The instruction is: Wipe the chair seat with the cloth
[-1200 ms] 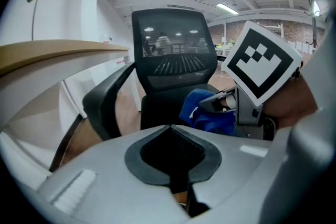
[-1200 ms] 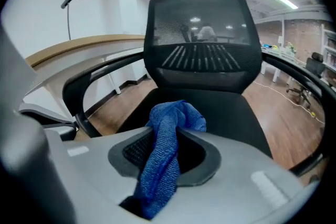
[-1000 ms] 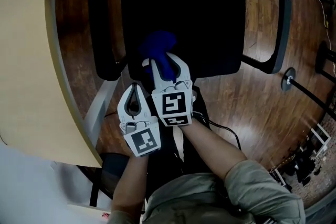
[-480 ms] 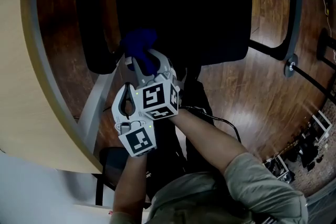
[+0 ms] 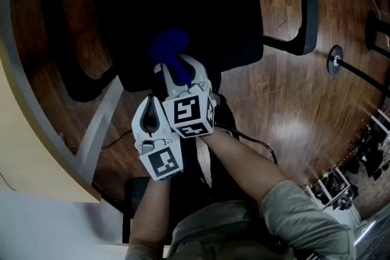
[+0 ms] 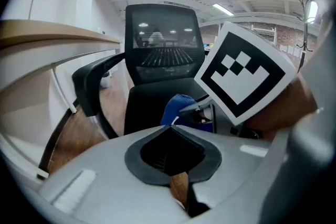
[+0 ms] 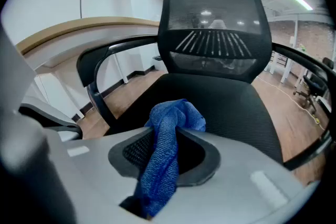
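Right tongs (image 5: 178, 69) tight on cloth (image 5: 169, 45) at chair seat (image 5: 204, 6); left tongs (image 5: 152, 100) closed, empty

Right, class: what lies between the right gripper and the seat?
The cloth, held by the right gripper, bunched over the seat: see the right gripper view.

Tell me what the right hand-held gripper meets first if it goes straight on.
Probably the black fabric chair seat: the right hand-held gripper, shut on the blue woven cloth, points low across it toward the black mesh backrest. Depth is unclear.
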